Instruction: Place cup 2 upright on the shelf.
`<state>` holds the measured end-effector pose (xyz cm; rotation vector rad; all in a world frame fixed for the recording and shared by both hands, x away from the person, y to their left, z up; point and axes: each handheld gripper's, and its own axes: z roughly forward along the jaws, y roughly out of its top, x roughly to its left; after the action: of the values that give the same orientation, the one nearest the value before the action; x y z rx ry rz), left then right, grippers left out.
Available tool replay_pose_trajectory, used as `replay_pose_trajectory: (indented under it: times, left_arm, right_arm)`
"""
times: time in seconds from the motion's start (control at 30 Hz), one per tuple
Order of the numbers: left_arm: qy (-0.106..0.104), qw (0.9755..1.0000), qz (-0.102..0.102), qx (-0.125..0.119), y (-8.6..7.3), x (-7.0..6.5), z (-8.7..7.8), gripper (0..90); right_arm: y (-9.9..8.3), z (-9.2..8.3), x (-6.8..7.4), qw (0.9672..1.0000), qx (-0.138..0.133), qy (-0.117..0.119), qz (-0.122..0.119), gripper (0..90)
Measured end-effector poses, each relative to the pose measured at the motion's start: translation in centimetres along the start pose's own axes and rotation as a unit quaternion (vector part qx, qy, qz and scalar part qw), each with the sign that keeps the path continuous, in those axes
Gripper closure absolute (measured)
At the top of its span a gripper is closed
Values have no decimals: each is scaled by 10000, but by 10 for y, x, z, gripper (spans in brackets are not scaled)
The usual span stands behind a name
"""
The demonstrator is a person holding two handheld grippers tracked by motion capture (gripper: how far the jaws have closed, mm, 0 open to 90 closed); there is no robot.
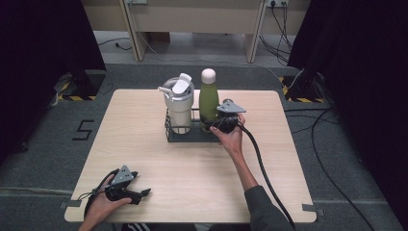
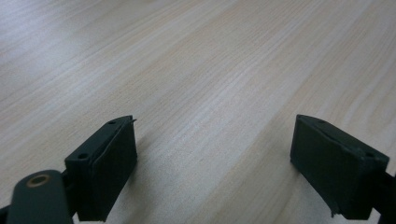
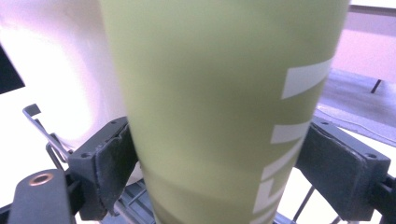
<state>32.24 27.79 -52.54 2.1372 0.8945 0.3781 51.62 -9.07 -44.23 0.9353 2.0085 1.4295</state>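
A matte green bottle (image 1: 208,98) with a pale round cap stands in a black wire rack (image 1: 192,136) at the table's middle, next to a white lidded tumbler (image 1: 178,103). My right gripper (image 1: 214,126) reaches in from the right at the bottle's lower body. In the right gripper view the bottle (image 3: 210,70) stands between the jaws of my right gripper (image 3: 217,140). They are spread wide, each pad right beside a side of the bottle. My left gripper (image 1: 144,193) rests at the near left of the table. Its jaws are wide apart over bare wood (image 2: 215,140).
The light wooden table (image 1: 144,125) has open surface on all sides of the rack. A thick black cable (image 1: 262,168) trails from the right gripper across the near right. Floor cables and dark curtains surround the table.
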Motion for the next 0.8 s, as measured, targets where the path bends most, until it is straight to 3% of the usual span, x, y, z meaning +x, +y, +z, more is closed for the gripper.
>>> replay_pose_trajectory:
  times: [0.1,0.2,0.53,0.8]
  left_arm:
    - [-2,10000,0,0,0,0,0,138]
    - [0,10000,-1,-1,0,0,0,138]
    - [-2,10000,19,19,0,0,0,138]
    - [-1,10000,17,19,0,0,0,138]
  right_arm:
    - [0,-6,0,10000,-11,13,-29,150]
    - [0,-13,2,9998,0,-130,-139,150]
    - [-1,-42,6,9998,-99,-116,-110,149]
    - [-12,-72,14,9997,-177,-133,-111,149]
